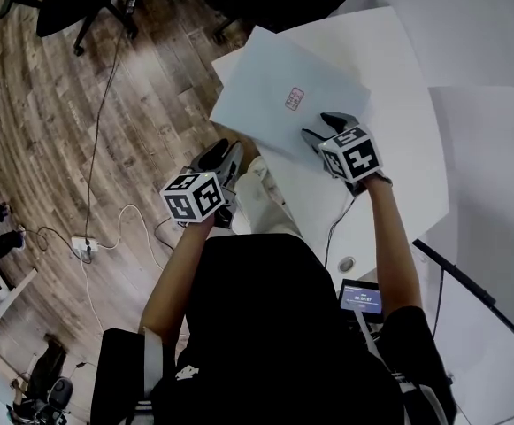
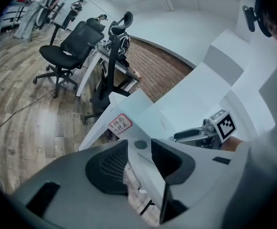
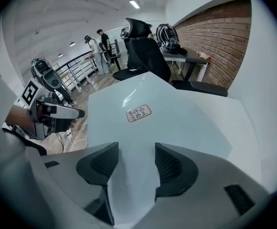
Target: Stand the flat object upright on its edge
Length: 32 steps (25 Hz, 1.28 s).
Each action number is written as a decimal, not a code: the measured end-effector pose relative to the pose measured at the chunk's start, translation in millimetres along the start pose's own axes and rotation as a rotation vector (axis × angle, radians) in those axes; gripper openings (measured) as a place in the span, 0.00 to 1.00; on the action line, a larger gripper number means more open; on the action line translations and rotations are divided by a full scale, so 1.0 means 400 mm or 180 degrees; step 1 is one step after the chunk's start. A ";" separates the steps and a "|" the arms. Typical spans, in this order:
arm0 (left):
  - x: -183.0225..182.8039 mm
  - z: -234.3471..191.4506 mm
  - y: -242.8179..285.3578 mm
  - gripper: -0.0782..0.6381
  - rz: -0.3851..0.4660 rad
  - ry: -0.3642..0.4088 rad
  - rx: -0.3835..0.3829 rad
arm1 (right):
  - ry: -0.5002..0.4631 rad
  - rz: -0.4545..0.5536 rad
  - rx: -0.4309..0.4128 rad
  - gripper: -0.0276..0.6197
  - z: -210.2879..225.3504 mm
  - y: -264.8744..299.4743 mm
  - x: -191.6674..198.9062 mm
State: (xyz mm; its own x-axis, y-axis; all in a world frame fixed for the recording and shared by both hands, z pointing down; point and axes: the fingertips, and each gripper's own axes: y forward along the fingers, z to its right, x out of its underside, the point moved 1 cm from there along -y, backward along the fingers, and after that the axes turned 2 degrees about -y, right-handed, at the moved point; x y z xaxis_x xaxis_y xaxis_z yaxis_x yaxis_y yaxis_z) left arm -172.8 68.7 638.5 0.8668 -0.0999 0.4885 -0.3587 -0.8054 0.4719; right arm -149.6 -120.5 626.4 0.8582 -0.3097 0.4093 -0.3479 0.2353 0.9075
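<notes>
White table [image 1: 398, 60] bears one flat sheet [image 1: 265, 104], flanked by two hand-held grippers [image 1: 224, 155] [image 1: 323, 127].

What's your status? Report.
Left hand-held gripper open, off table edge. Right hand-held gripper open over board. Board lying flat, nothing blocking.

Pale blue-grey board [image 1: 274, 96] with a red-edged white label [image 1: 295, 99]. White bench [image 1: 398, 149]. Grey left tool [image 1: 221, 153] and right tool [image 1: 321, 127], with black-and-white patterned cubes [image 1: 193, 195]. Brown plank floor [image 1: 53, 122].
</notes>
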 end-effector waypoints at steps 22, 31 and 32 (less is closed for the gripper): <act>-0.077 -0.088 0.028 0.47 0.0555 -0.1012 0.0406 | -0.0490 -0.0131 -0.0384 0.43 -0.130 0.024 -0.056; -0.102 -0.094 0.078 0.52 0.0550 -0.1135 0.0815 | -0.0551 -0.0115 -0.0439 0.43 -0.134 0.032 -0.058; -0.102 -0.100 0.083 0.53 0.0556 -0.1129 0.0838 | -0.0565 -0.0116 -0.0441 0.43 -0.134 0.032 -0.058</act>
State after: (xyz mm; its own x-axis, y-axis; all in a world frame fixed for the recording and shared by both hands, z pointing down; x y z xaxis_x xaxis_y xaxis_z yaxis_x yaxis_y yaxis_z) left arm -234.2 69.6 663.6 0.8825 -0.4036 0.2415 -0.4495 -0.8748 0.1806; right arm -153.9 -61.0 623.6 0.7852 -0.4746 0.3977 -0.2523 0.3414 0.9054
